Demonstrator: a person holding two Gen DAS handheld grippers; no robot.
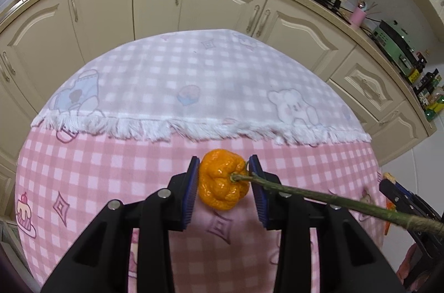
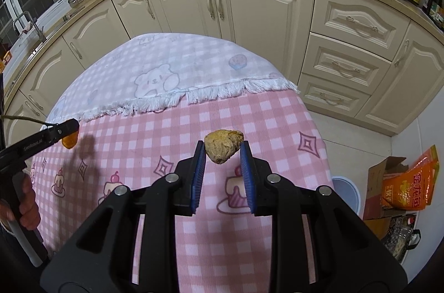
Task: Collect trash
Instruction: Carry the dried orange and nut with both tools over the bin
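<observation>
My left gripper (image 1: 223, 164) is shut on a wrinkled orange fruit (image 1: 222, 180) with a long green stem (image 1: 319, 198) that runs off to the right. It holds the fruit above the pink checked tablecloth (image 1: 111, 168). My right gripper (image 2: 223, 147) is shut on a brownish dried lump of peel (image 2: 223, 148), also held above the cloth. In the right wrist view the left gripper (image 2: 65, 130) shows at the left edge with the orange fruit (image 2: 69, 141). In the left wrist view the right gripper (image 1: 402, 198) shows at the right edge.
A white fringed cloth (image 1: 194, 87) covers the table's far half. Cream kitchen cabinets (image 2: 249, 15) curve behind the table. On the floor at right are a round bluish bin (image 2: 347, 193), a cardboard box (image 2: 385, 182) and an orange bag (image 2: 410, 182).
</observation>
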